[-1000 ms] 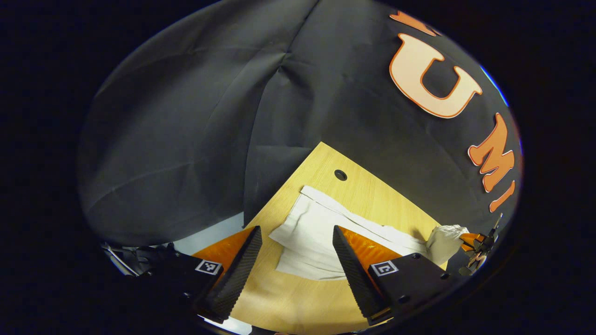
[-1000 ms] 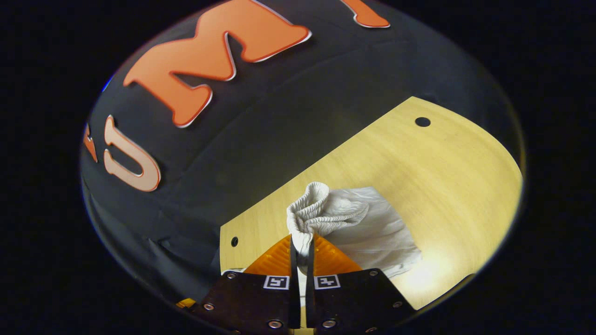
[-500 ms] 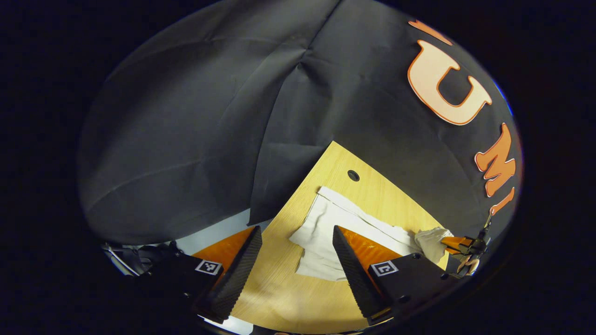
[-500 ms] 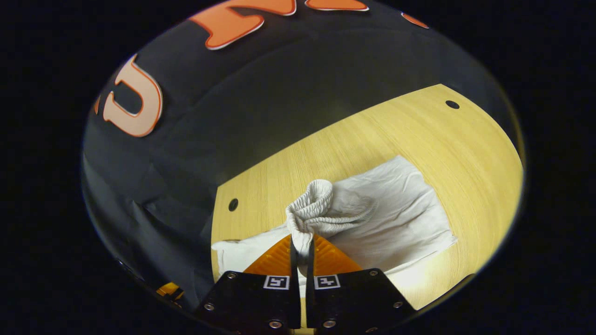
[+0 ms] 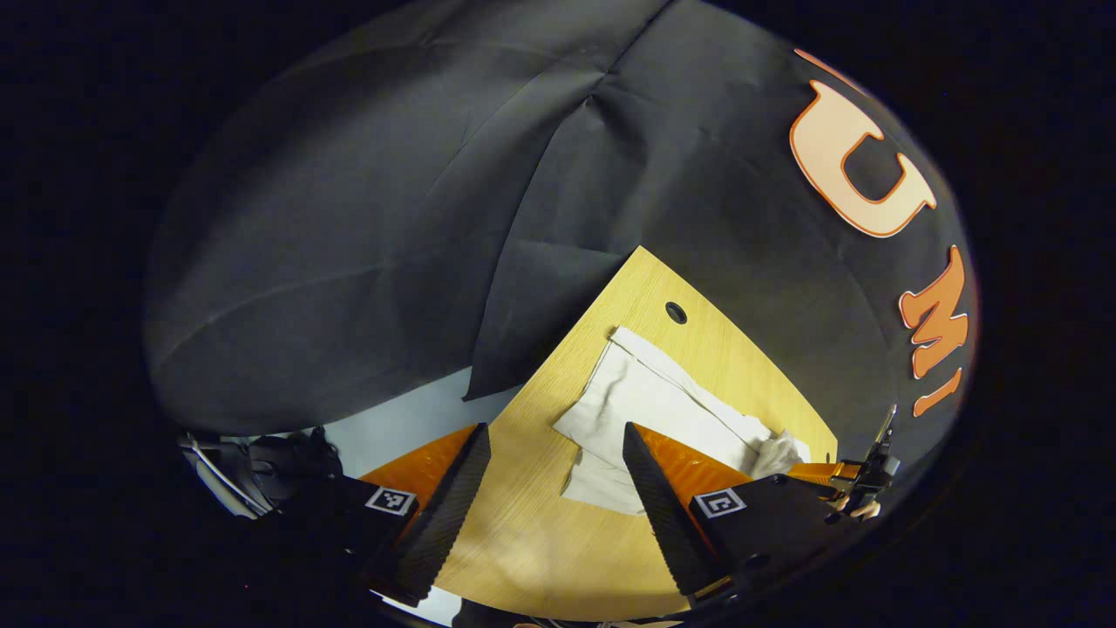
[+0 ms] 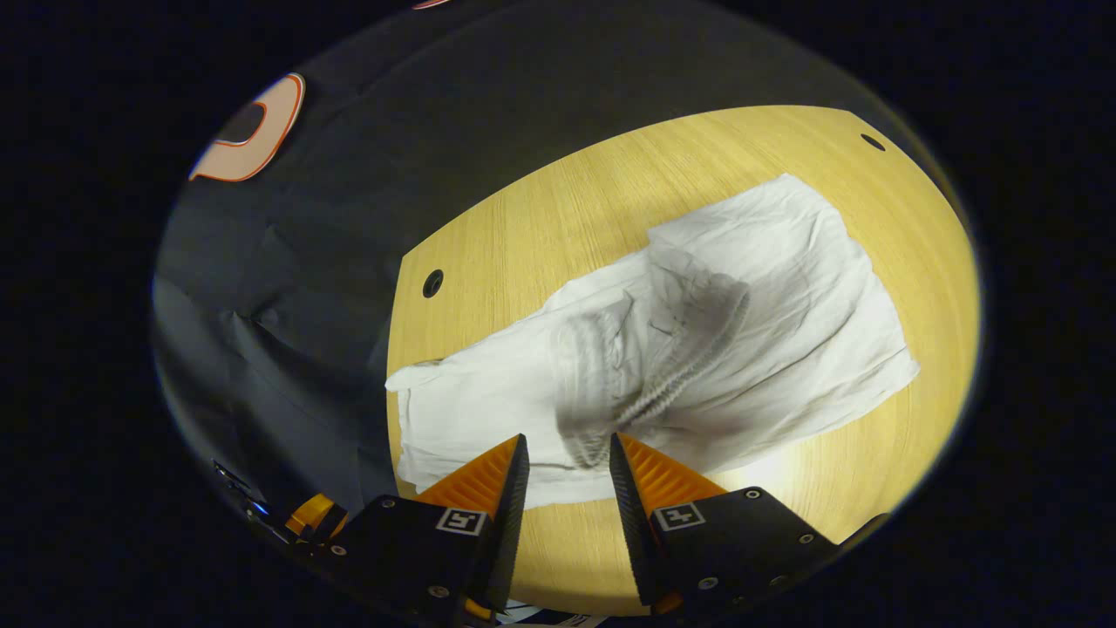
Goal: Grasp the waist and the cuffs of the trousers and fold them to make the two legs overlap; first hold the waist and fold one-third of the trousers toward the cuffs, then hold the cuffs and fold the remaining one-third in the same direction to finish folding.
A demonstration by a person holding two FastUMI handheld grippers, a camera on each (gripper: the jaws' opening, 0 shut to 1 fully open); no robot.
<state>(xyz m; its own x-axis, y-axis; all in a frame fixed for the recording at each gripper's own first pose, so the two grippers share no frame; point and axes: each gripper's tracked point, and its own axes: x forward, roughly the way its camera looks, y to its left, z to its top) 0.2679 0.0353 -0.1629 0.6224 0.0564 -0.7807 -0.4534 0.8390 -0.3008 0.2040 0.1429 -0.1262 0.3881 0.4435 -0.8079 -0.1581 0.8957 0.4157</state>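
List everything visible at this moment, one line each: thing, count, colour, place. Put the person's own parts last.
trousers: one pair, white, spread on the table, the blurred waist dropping just ahead of the right gripper.
table: one, light wood, with round holes near its far corners.
booth wall: black cloth behind the table.
left gripper: one, open, over the table's near edge beside the trousers.
right gripper: one, open, above the trousers; also at the far right of the left gripper view.

I see a pale wooden surface (image 6: 558, 218) with round holes (image 6: 432, 283) near its corners, backed by the booth's creased black cloth wall (image 5: 366, 218).
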